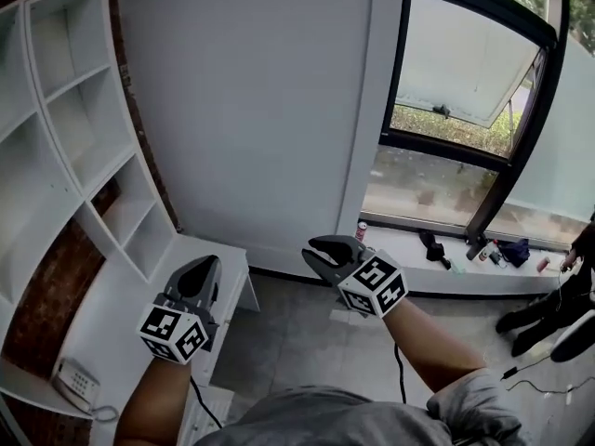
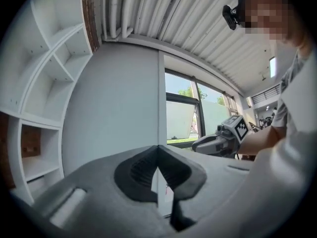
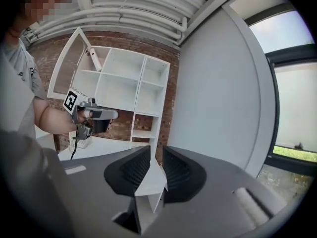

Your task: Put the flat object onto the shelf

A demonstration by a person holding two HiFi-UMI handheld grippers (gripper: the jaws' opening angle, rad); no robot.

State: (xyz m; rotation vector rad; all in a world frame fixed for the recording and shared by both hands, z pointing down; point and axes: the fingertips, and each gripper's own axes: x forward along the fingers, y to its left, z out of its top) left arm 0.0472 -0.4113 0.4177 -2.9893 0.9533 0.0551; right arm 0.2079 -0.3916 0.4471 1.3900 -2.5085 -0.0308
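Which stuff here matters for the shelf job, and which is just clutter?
Job: shelf; left gripper, shut and empty; right gripper, slightly open and empty. No flat object in view.
Lying about: telephone on the desk; can and dark clutter on the window sill.

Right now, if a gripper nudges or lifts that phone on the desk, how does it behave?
The phone is a low plastic box, so a push would probably slide it across the smooth white desk rather than tip it. It is likely light for its size. The cord trailing from it would probably tug back when it is lifted.
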